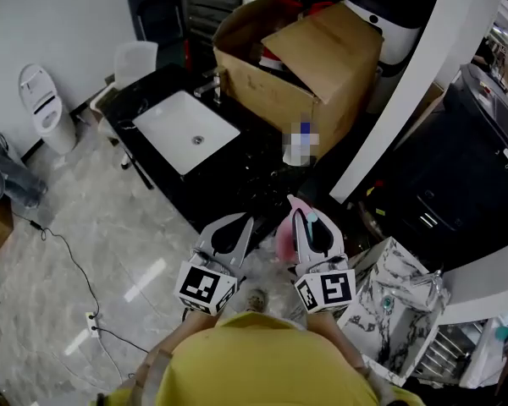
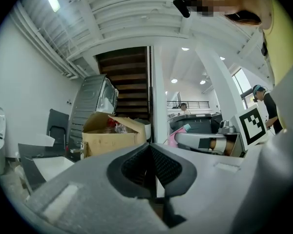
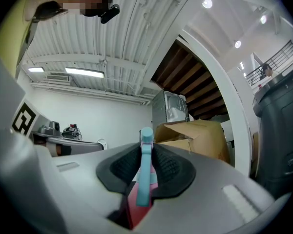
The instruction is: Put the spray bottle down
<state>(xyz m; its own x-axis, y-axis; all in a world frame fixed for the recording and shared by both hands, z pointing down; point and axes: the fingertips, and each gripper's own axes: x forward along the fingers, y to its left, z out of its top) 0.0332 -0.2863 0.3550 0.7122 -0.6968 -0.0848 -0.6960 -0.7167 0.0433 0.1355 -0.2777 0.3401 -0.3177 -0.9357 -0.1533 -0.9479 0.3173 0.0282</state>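
My right gripper (image 3: 146,147) clamps the pink spray bottle (image 3: 144,179), carried level just short of the black tabletop (image 1: 245,180). My left gripper (image 2: 149,150) is closed, empty.

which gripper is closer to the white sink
Left. The left gripper sits below and just right of the sink in the head view; the right gripper, holding the spray bottle, is farther right still, beyond the left gripper.

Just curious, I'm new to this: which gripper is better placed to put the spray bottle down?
The right gripper: its jaws grip the pink spray bottle. The left gripper has its jaws together, nothing between them.
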